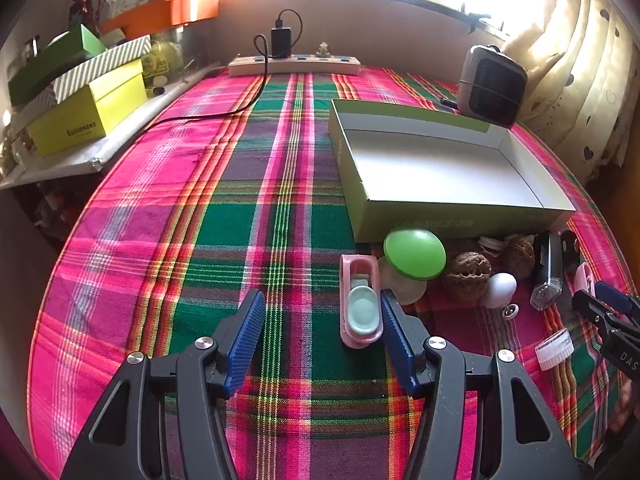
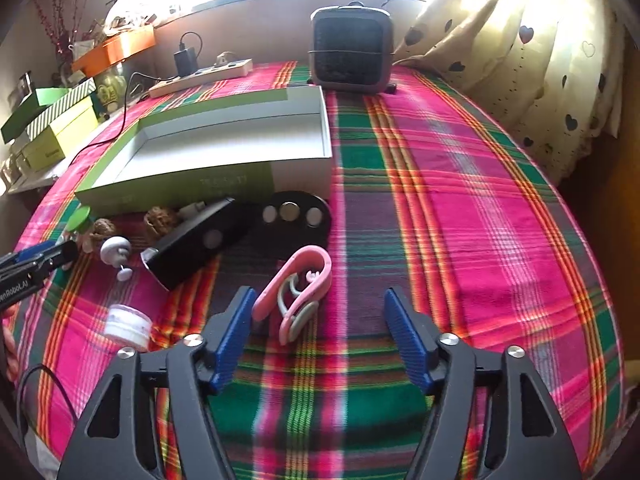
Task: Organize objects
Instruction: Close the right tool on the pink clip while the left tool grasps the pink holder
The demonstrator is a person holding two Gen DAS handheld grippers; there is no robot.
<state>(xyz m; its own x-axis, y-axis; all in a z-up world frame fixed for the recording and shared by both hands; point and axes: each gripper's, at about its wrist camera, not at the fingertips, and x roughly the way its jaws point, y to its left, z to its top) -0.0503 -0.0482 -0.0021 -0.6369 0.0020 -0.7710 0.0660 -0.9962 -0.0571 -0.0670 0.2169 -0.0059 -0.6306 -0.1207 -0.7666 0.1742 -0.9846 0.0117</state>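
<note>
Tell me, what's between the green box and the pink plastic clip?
In the right wrist view, a black round disc with three small circles lies between the green cardboard box and the pink plastic clip.

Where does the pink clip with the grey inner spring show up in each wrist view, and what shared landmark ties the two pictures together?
Left wrist view: the pink clip shows only as a small sliver at the far right, beside the black case.
Right wrist view: it lies lower centre on the plaid cloth, just ahead of the right gripper, whose jaws are open around nothing.
Shared landmark: the open green box, upper right in the left view and upper left in the right view.
</note>
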